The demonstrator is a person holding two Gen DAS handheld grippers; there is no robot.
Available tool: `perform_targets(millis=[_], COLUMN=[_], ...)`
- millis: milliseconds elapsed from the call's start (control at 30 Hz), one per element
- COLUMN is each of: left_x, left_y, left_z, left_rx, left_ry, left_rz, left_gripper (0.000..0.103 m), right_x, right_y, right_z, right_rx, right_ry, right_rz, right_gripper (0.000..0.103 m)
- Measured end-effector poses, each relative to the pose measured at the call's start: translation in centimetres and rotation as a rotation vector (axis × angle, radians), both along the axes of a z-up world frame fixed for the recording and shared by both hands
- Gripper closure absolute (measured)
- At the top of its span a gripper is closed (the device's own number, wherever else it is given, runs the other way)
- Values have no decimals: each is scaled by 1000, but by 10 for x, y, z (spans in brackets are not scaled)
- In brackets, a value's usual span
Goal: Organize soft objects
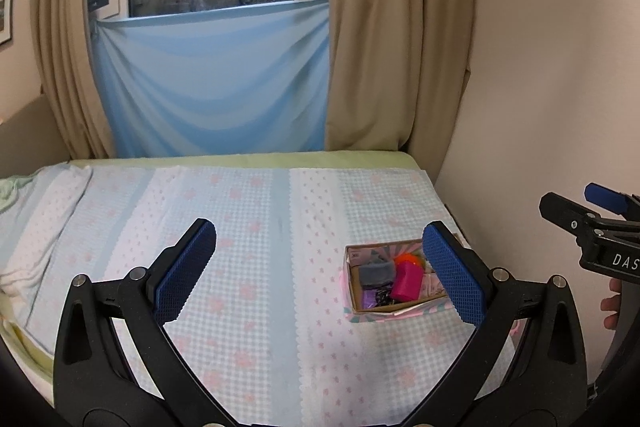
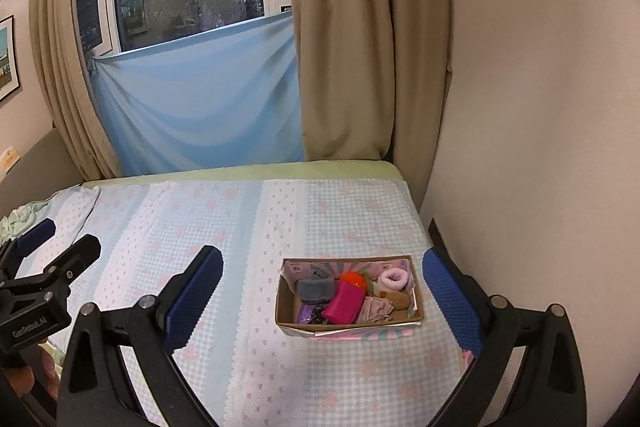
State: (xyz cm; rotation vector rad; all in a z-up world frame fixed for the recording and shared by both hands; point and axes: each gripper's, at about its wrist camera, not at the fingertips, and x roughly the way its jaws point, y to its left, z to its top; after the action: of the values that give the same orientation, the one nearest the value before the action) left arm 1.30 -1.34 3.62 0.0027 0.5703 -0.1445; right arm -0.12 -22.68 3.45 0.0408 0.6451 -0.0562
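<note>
A shallow brown cardboard box [image 2: 348,293] sits on the bed's pale blue checked cover with pink flowers [image 2: 240,227], lower right of centre in the right wrist view and close to the cream wall [image 2: 540,107]. Packed inside it are the soft things: a grey rolled cloth [image 2: 316,287], a magenta pouch [image 2: 345,303], an orange-red ball [image 2: 354,279], a pink-white fluffy roll [image 2: 394,277], a small brown plush toy [image 2: 398,299], a pale pink crumpled fabric [image 2: 376,309] and a purple shiny item [image 2: 306,313] — all touching one another. The right gripper [image 2: 322,291] hangs above the bed with its blue-padded jaws wide apart, holding nothing. The left gripper [image 1: 320,267] is likewise spread and empty, the box just inside its right pad in the left wrist view. Beige curtains [image 2: 340,47] and a light blue sheet [image 2: 200,95] across the window fill the upper frame.
</note>
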Motion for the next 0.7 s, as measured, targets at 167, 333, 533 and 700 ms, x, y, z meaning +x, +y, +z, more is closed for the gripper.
perform_targets(millis=[167,333,533,700], left_x=[-9,-10,-10,-10], left_y=[-1,0,0,-1], left_z=[2,3,4,5], left_rx=[0,-7,-4,-6], left_ry=[-10,-12,-14,-10], left_rz=[0,5,7,7], left_gripper=[0,0,0,0], right_x=[-8,-10,-10,-11], right_y=[1,0,0,0], right_z=[5,7,8,9], right_rx=[-3,-2,-6,-8], right_ry=[-18,-28,-34,-34], right_rz=[-4,-6,-4,-3], right_gripper=[3,3,3,3])
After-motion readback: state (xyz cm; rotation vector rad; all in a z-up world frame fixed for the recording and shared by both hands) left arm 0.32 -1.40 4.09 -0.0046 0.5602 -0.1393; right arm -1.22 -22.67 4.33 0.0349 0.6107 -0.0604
